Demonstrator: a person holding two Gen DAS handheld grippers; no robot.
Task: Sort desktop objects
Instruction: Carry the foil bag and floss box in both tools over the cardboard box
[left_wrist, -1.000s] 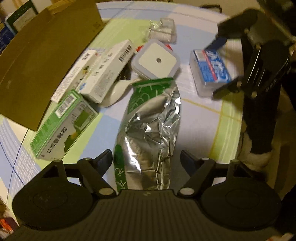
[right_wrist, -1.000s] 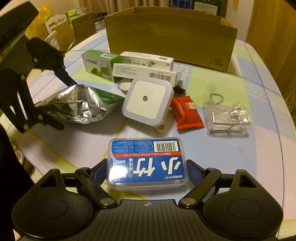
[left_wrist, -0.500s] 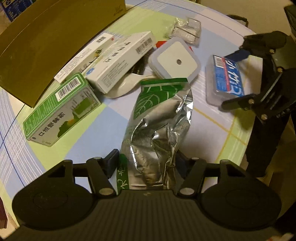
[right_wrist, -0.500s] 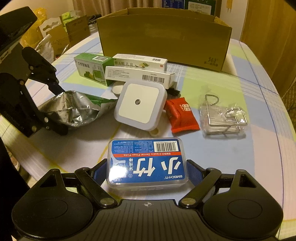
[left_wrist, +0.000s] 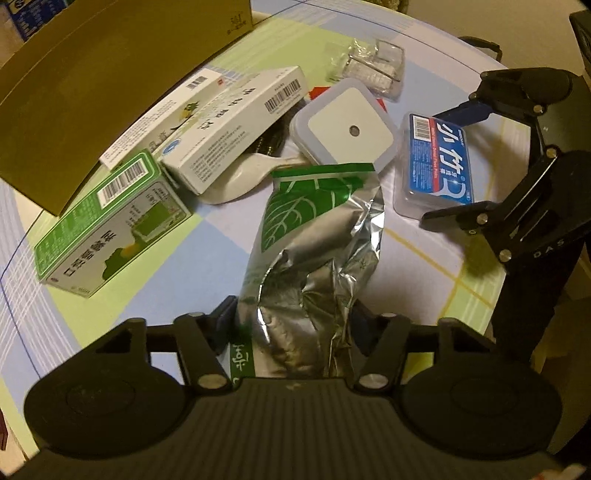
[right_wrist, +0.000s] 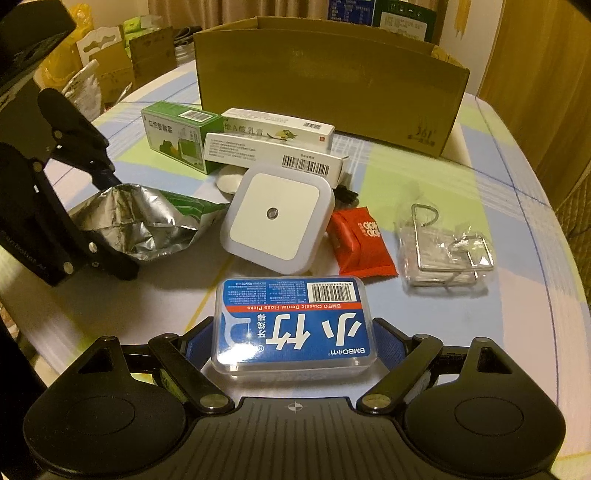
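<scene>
My left gripper (left_wrist: 293, 319) is shut on the near end of a crumpled silver and green foil bag (left_wrist: 314, 236), which lies on the table; the bag also shows in the right wrist view (right_wrist: 144, 221). My right gripper (right_wrist: 293, 334) is shut on a clear dental floss pick box with a blue label (right_wrist: 293, 326), seen from the left wrist view (left_wrist: 434, 162) too. A large open cardboard box (right_wrist: 332, 77) stands at the back of the table.
Between the grippers and the cardboard box lie a white square night light (right_wrist: 277, 221), a green carton (right_wrist: 177, 134), two white cartons (right_wrist: 277, 155), a red packet (right_wrist: 360, 242) and a clear bag with wire hooks (right_wrist: 443, 251). The round table's edge (right_wrist: 561, 258) curves at right.
My left gripper moved forward onto the foil bag and closed on its near end. My right gripper stayed shut on the floss box and lifted it slightly.
</scene>
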